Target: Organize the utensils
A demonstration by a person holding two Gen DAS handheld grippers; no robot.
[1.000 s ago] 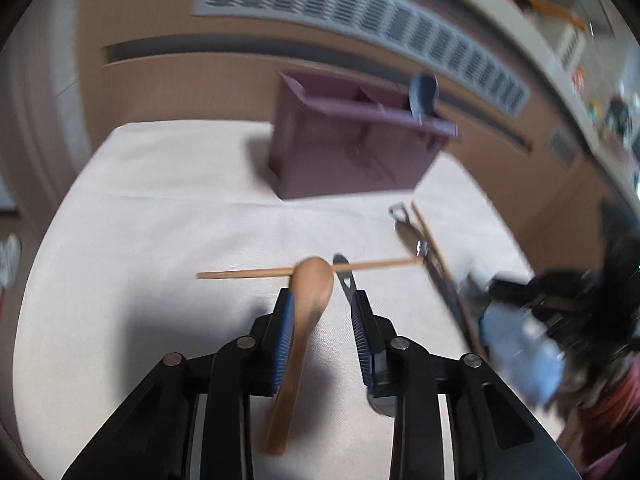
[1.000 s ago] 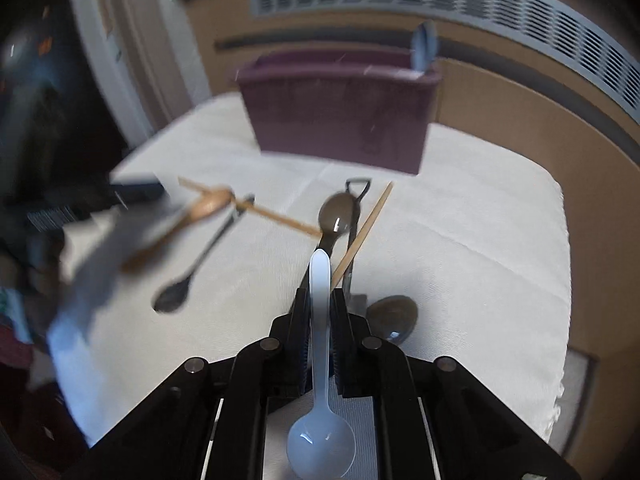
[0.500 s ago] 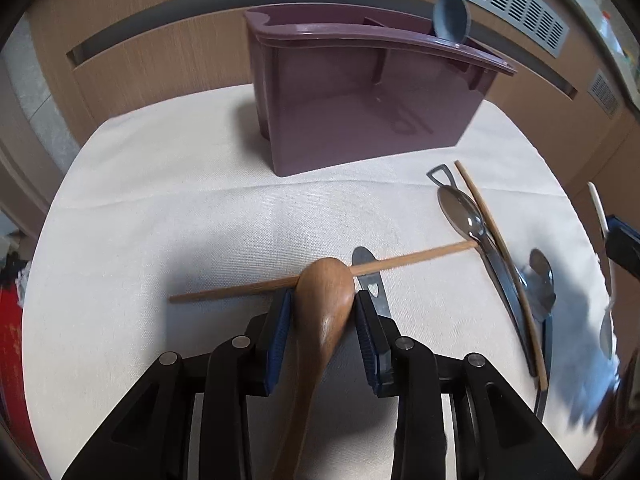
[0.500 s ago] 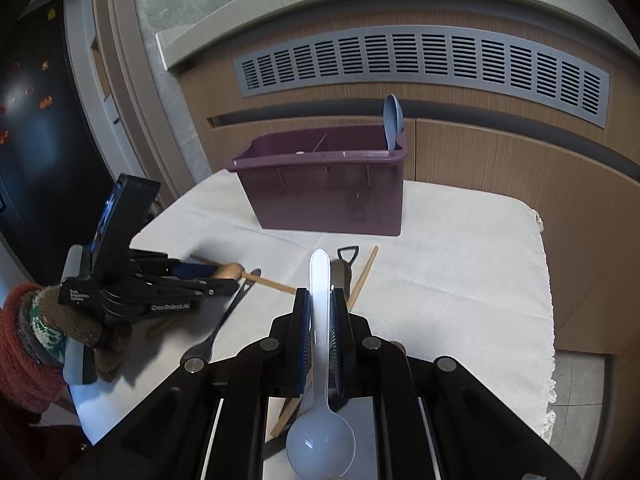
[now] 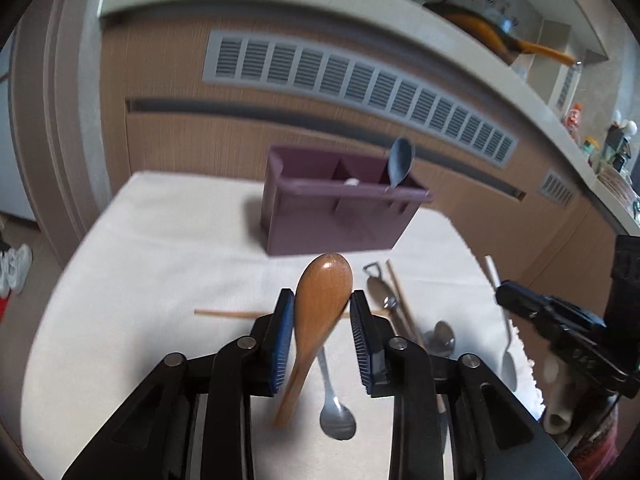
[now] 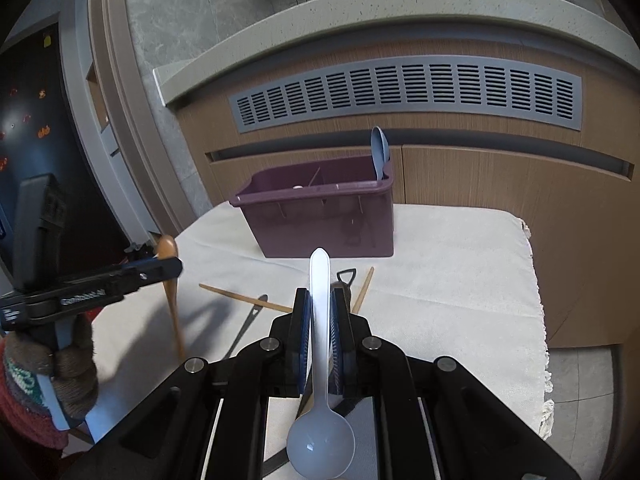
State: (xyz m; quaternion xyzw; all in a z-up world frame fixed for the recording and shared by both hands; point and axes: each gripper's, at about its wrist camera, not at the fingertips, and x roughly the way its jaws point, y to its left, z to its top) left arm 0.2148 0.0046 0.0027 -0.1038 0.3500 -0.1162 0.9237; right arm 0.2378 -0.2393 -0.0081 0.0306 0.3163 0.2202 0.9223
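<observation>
One blue spoon (image 6: pixel 379 152) stands in our purple caddy (image 6: pixel 320 216); our left tool (image 5: pixel 320 320) is closing on a wooden spoon (image 5: pixel 320 300), our right tool (image 6: pixel 320 312) clamps a white spoon (image 6: pixel 320 360), and several utensils are left on the surface (image 6: pixel 460 280).

Table (image 6: pixel 460 264) covered with an off-white cloth, frayed fringe on its right edge. Purple organizer bin (image 6: pixel 320 216) stands on the cloth toward the back, near the middle.

Flat on the cloth, all in front of the bin:
- black-handled bottle opener (image 6: pixel 346 277), just in front of the bin, loop end toward it
- chopstick (image 6: pixel 363 288) right beside the opener, angled toward the bin
- second chopstick (image 6: pixel 240 298) further forward and left, lying crosswise
- metal spoon (image 5: pixel 335 404) well forward of the bin, bowl nearest the camera
- two more metal spoons (image 5: pixel 440 338) in front of the bin's right end, next to the opener, partly overlapped
</observation>
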